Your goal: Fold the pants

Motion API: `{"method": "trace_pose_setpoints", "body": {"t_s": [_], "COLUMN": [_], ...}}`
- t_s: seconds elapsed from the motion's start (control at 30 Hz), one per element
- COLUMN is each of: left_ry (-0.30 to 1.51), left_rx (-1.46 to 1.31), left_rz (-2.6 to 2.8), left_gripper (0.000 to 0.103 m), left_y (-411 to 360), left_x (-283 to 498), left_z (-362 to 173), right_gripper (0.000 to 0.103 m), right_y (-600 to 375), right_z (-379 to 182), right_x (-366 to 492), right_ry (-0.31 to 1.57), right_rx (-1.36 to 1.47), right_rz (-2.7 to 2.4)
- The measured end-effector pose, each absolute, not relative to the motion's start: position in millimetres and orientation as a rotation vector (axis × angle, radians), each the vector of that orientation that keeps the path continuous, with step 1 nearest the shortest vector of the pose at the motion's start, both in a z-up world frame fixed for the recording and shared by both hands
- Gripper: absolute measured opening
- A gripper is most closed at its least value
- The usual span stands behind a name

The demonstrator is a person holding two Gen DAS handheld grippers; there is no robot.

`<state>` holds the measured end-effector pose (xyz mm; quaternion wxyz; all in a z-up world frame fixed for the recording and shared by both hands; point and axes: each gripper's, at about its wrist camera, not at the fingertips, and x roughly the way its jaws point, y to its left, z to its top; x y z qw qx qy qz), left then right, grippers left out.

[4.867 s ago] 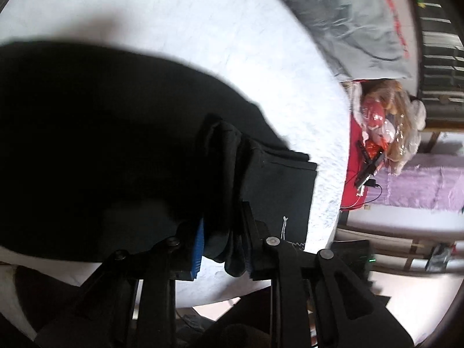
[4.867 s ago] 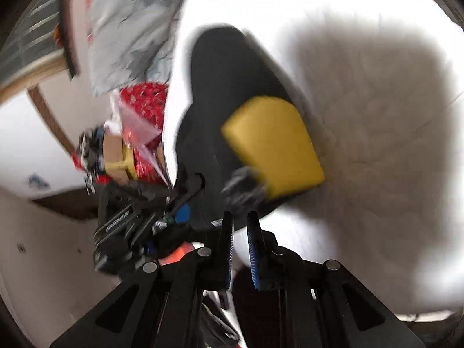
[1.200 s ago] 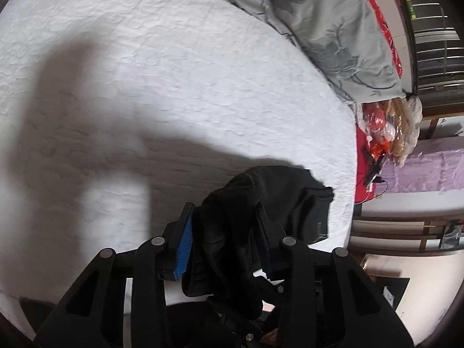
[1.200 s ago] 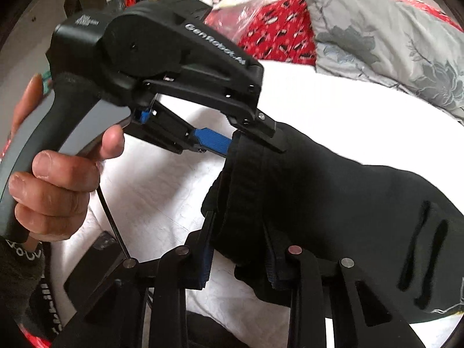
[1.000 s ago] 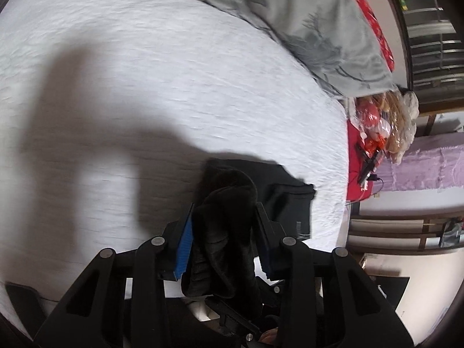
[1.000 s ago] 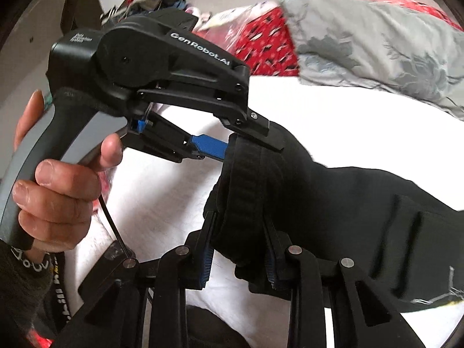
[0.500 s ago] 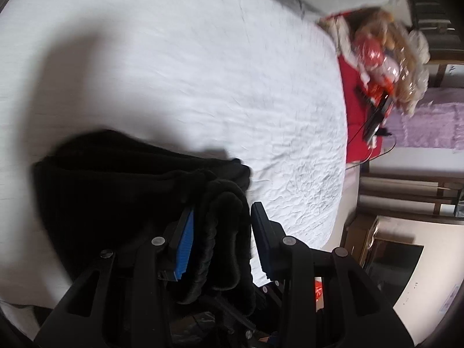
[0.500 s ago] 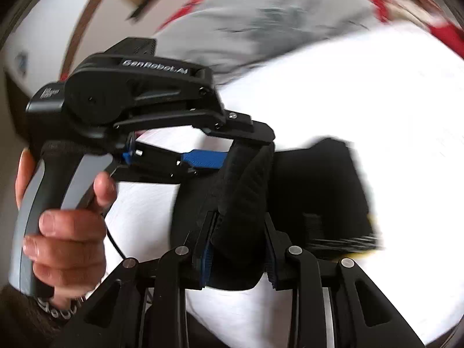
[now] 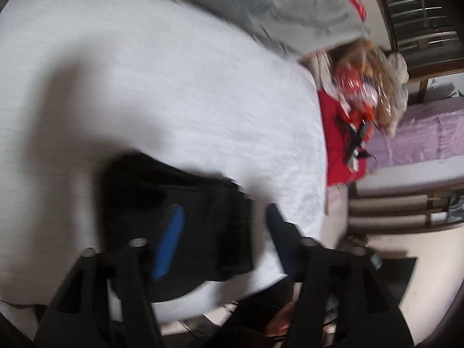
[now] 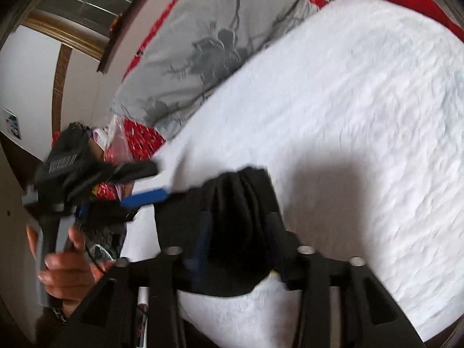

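Note:
The black pants (image 9: pixel 174 191) lie folded in a compact bundle on the white bed (image 9: pixel 174 87), close to its near edge. My left gripper (image 9: pixel 223 229) hovers over them, jaws opening wide, with neither pad pressing on the cloth. In the right wrist view, a bunched fold of the pants (image 10: pixel 240 203) fills the gap of my right gripper (image 10: pixel 239 232). Those jaws are opening with the cloth still touching both pads. The left gripper (image 10: pixel 159 181) appears there at the left, held by a hand (image 10: pixel 63 272), its blue pad just off the pants' edge.
A grey flowered pillow (image 9: pixel 275 8) lies at the head of the bed, also visible as the pillow (image 10: pixel 217 37). Red cloth and a plastic bag of items (image 9: pixel 356 87) sit beside the bed. A purple cover (image 9: pixel 420 133) lies beyond. The bed's edge runs just below the pants.
The left jaws have spread and let go of the pants, which now rest on the bed. The left gripper has drawn away to the left. The right view has rolled.

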<state>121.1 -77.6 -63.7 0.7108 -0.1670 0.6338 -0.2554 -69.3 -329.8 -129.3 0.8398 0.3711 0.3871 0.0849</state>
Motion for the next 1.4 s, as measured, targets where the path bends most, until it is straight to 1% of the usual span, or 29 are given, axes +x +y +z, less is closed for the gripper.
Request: {"method": "trace_pose_setpoints", "body": {"t_s": [0.1, 0.2, 0.3, 0.33, 0.37, 0.4, 0.47, 0.5, 0.6, 0.63, 0.67, 0.7, 0.77, 0.83, 0.93, 1.0, 1.07, 1.1, 1.2, 1.23, 1.33, 1.4], "left_ry": [1.376, 1.424, 1.463, 1.467, 1.457, 1.439, 1.400, 1.398, 1.450, 1.449, 1.442, 1.432, 1.412, 1.376, 1.354, 1.338, 1.344, 1.327, 1.292, 1.291, 1.224, 1.182], "left_rx": [-0.377, -0.426, -0.448, -0.444, -0.434, -0.429, -0.412, -0.395, -0.373, -0.399, -0.421, -0.444, -0.460, -0.466, -0.415, -0.314, -0.216, -0.194, -0.144, -0.141, -0.174, -0.169], "left_rz": [-0.504, -0.475, -0.430, -0.411, -0.392, -0.380, -0.344, -0.327, -0.281, -0.286, -0.295, -0.307, -0.319, -0.333, -0.341, -0.309, -0.289, -0.281, -0.277, -0.284, -0.293, -0.274], "left_gripper": [0.069, 0.069, 0.069, 0.068, 0.068, 0.068, 0.067, 0.065, 0.065, 0.065, 0.065, 0.065, 0.064, 0.064, 0.064, 0.064, 0.065, 0.066, 0.066, 0.065, 0.065, 0.066], "left_y": [-44, -28, -34, -36, -43, -46, -52, -57, -58, -54, -50, -44, -35, -29, -31, -40, -50, -52, -56, -56, -49, -48], "left_x": [114, 114, 113, 115, 114, 116, 118, 120, 124, 121, 118, 113, 102, 85, 59, 48, 41, 38, 32, 32, 36, 43], "left_z": [-75, -101, -125, -128, -127, -124, -122, -126, -144, -146, -144, -139, -130, -122, -120, -127, -142, -145, -135, -130, -110, -98], "right_gripper": [0.063, 0.064, 0.063, 0.055, 0.024, 0.017, 0.017, 0.017, 0.018, 0.023, 0.030, 0.034, 0.036, 0.040, 0.040, 0.036, 0.030, 0.029, 0.035, 0.038, 0.039, 0.044], "right_y": [-331, -318, -302, -297, -292, -289, -296, -302, -319, -323, -325, -329, -337, -339, -330, -322, -318, -319, -325, -326, -330, -332], "right_z": [-128, -133, -138, -138, -138, -138, -131, -128, -144, -155, -157, -156, -151, -148, -151, -150, -155, -162, -171, -168, -154, -147], "right_x": [-55, -29, -18, -15, -13, -10, -8, -9, -1, 1, 0, -3, -13, -24, -37, -47, -55, -57, -58, -59, -60, -56], "right_ry": [0.826, 0.881, 0.919, 0.921, 0.933, 0.950, 0.925, 0.908, 0.953, 0.983, 0.985, 0.973, 0.951, 0.955, 0.980, 0.954, 0.962, 0.979, 0.991, 0.992, 0.958, 0.936], "right_rx": [0.768, 0.716, 0.649, 0.614, 0.556, 0.512, 0.531, 0.538, 0.550, 0.563, 0.580, 0.602, 0.664, 0.674, 0.636, 0.568, 0.503, 0.510, 0.551, 0.559, 0.597, 0.616], "right_rz": [0.198, 0.208, 0.192, 0.194, 0.189, 0.188, 0.205, 0.191, 0.134, 0.129, 0.138, 0.144, 0.181, 0.213, 0.236, 0.218, 0.187, 0.175, 0.163, 0.166, 0.187, 0.198]}}
